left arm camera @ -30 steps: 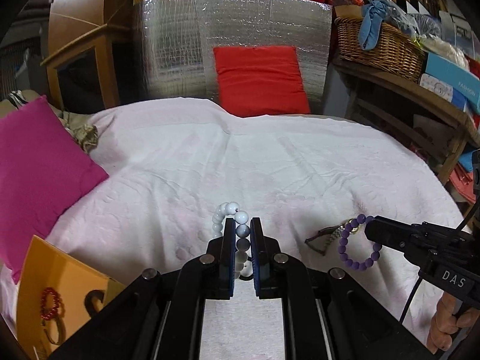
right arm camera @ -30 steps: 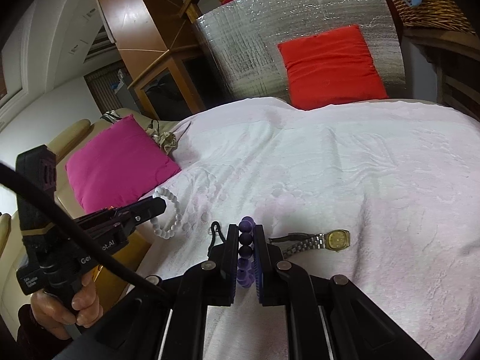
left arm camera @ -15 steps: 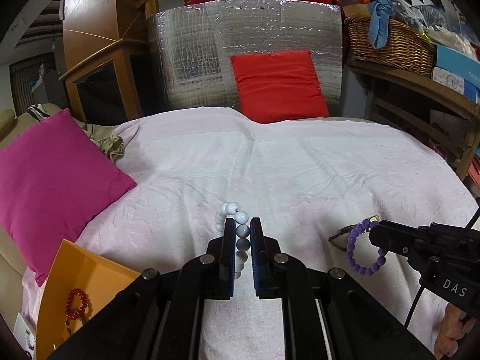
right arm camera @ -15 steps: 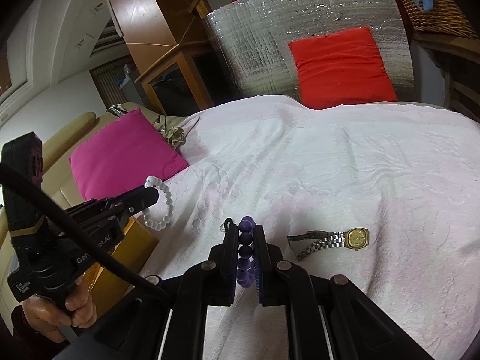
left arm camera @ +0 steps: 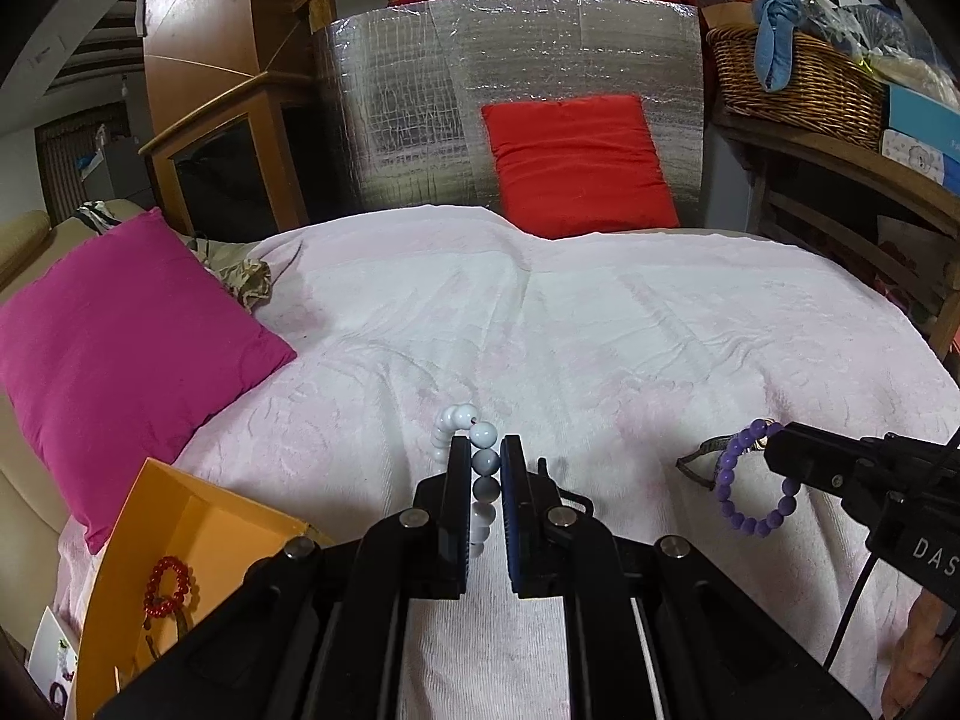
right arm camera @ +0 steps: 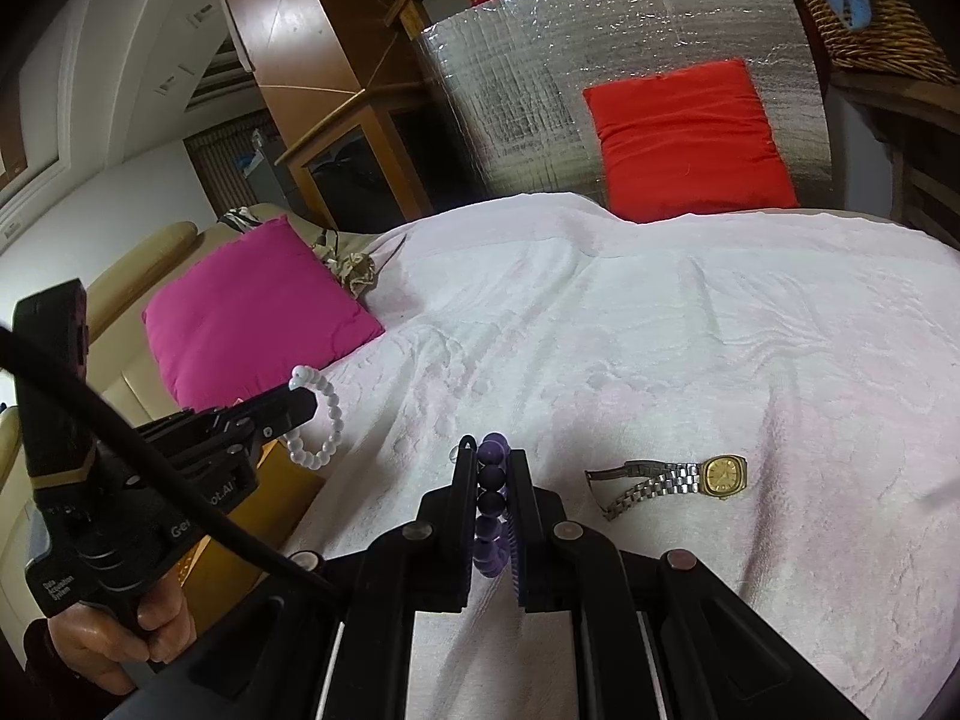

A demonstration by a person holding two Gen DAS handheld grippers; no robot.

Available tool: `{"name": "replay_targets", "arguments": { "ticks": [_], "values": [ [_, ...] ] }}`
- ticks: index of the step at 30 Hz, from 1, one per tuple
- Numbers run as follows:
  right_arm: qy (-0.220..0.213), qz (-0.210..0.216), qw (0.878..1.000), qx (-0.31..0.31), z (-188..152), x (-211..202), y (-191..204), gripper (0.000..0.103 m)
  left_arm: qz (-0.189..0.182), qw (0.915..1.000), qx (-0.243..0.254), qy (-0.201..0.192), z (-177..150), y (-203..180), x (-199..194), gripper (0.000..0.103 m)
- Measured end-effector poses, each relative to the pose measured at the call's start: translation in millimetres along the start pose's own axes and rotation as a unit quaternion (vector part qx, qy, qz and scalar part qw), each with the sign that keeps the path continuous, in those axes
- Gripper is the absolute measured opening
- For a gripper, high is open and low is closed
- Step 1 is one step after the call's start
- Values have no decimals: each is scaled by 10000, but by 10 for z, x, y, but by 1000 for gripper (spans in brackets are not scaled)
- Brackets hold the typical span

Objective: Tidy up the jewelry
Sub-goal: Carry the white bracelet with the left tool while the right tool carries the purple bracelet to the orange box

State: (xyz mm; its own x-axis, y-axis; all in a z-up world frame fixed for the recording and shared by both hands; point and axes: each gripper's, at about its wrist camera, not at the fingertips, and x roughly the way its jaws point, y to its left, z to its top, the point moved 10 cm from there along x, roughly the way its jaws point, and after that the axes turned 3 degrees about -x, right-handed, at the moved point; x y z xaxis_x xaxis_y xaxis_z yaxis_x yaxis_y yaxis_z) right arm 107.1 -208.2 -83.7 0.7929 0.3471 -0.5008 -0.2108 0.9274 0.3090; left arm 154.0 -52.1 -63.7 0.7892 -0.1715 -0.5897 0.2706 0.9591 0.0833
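My left gripper [left arm camera: 483, 450] is shut on a white bead bracelet [left arm camera: 461, 420], held above the pale pink cloth [left arm camera: 600, 330]. From the right wrist view that white bead bracelet [right arm camera: 321, 420] dangles off the left gripper [right arm camera: 303, 405] over the cloth's left edge. My right gripper [right arm camera: 492, 462] is shut on a purple bead bracelet [right arm camera: 492, 480]; the left wrist view shows the purple bead bracelet [left arm camera: 750, 486] hanging from the right gripper [left arm camera: 774, 441]. A gold-faced wristwatch [right arm camera: 690, 477] lies on the cloth to the right. An orange box [left arm camera: 168, 570] at lower left holds a red bead bracelet [left arm camera: 168, 588].
A magenta cushion [left arm camera: 120, 324] lies at the cloth's left side. A red cushion [left arm camera: 576, 162] leans on a silver foil panel [left arm camera: 480, 90] at the back. A wicker basket [left arm camera: 798, 84] sits on a wooden shelf at the right. A hand [right arm camera: 114, 630] grips the left tool.
The left wrist view has swung leftward, bringing more of the orange box and magenta cushion into sight. The white bracelet hangs nearer the cloth's left edge. Both grips are unchanged.
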Motion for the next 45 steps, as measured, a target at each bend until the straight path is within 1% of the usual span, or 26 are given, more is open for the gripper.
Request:
{"name": "replay_targets", "arguments": {
  "ticks": [3, 9, 13, 17, 20, 24, 28, 30, 32, 36, 37, 41, 45],
  "values": [
    [-29, -13, 10000, 80, -14, -54, -24, 10, 37, 10000, -36, -38, -41, 4, -64, 10],
    [-112, -81, 9997, 210, -59, -196, -46, 10, 65, 9998, -188, 48, -207, 22, -190, 10],
    [-124, -32, 9994, 322, -144, -291, 2, 10, 79, 9996, -283, 57, -321, 72, -309, 10],
    [-134, 37, 9991, 407, -226, -370, 52, 10, 45, 9987, -513, 59, -457, 208, -480, 10],
    [-133, 36, 9992, 368, -293, -419, 122, 10, 138, 9980, -619, 63, -544, 351, -632, 10],
    [-86, 165, 9991, 385, -401, -469, 278, 10, 265, 9972, -691, -47, -558, 592, -904, 10],
    [-56, 451, 9984, 344, -467, -527, 558, 10, 493, 9961, -654, -325, -501, 898, -1291, 10],
    [-37, 584, 9979, 269, -491, -537, 741, 10, 622, 9952, -632, -408, -507, 1038, -1430, 10],
    [10, 809, 9964, 269, -508, -531, 962, 10, 813, 9939, -574, -472, -549, 1197, -1576, 10],
    [116, 1147, 9933, 43, -534, -497, 1406, 10, 1279, 9898, -477, -408, -756, 1533, -1738, 10],
    [137, 1215, 9925, -36, -542, -486, 1524, 10, 1338, 9891, -492, -376, -802, 1593, -1747, 10],
    [344, 1537, 9872, -270, -610, -354, 2022, 10, 1466, 9866, -683, -221, -1023, 1857, -1762, 10],
    [556, 1733, 9819, -521, -723, -201, 2449, 10, 1558, 9848, -761, -107, -1198, 2037, -1735, 10]
  ]
}}
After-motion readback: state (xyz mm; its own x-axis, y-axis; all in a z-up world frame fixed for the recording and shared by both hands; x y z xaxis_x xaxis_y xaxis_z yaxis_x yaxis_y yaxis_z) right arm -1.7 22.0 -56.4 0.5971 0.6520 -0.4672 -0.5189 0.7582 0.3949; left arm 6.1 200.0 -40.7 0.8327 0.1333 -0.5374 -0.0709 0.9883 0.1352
